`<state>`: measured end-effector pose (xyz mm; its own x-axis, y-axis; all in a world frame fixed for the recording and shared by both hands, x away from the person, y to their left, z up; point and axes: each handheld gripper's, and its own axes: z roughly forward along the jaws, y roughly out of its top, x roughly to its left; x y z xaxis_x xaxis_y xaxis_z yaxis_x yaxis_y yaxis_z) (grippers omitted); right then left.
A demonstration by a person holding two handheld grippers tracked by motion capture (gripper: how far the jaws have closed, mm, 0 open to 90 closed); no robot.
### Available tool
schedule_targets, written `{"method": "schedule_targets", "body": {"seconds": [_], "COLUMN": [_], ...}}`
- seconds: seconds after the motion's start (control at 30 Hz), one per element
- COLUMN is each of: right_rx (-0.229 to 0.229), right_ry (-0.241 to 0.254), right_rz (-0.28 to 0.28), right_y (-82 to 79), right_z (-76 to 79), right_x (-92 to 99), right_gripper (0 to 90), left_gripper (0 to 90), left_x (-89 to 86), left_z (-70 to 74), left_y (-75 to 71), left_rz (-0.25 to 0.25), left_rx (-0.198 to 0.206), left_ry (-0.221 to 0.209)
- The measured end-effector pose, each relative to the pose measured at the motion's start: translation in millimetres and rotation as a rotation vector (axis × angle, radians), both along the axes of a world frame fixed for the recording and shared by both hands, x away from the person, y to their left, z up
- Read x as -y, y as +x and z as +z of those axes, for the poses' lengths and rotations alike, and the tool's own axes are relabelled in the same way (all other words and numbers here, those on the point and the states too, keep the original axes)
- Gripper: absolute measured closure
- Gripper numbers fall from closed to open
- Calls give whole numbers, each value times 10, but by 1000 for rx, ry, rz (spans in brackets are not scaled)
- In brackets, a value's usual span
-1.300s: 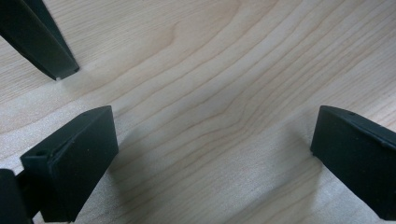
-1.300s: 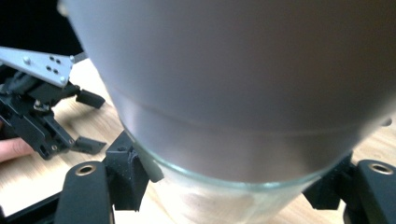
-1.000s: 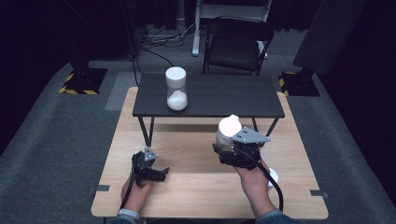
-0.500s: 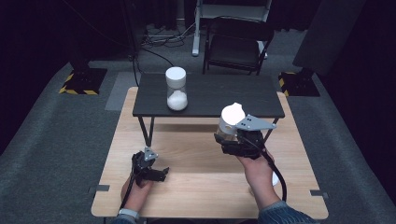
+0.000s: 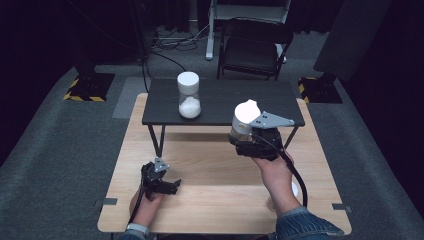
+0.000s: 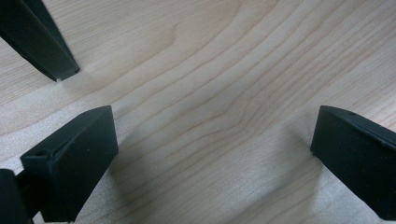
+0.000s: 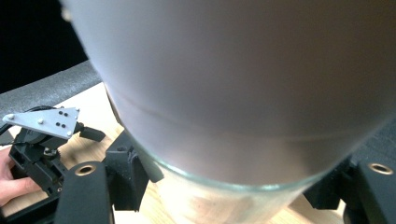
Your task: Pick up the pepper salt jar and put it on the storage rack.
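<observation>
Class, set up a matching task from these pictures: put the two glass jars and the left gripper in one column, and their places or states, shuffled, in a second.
1. White-lidded glass jar half full of white powder
2. White-capped glass jar
3. Left gripper

A. Low over the light wooden table, jaws open
B. Standing on the small black table
C. Clamped in the right gripper, held up

Pairs: 1-B, 2-C, 3-A
</observation>
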<state>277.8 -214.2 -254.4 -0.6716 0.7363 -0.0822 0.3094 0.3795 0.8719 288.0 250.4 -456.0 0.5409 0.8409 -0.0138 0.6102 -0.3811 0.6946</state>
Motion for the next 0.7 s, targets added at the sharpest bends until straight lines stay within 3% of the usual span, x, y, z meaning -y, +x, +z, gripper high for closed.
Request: {"method": "schedule_targets", "body": {"seconds": [0.7], "right_rx": [-4], "right_ry": [-6], "right_rz": [-12], "right_y": [339], "right_z": [212], "right_x": [-115], "right_gripper": [305], "left_gripper": [5], "left_x": [1], "left_z": [-2], "left_y": [1], "left_rz": [2], "left_rx": [2], "left_ry": [0]}}
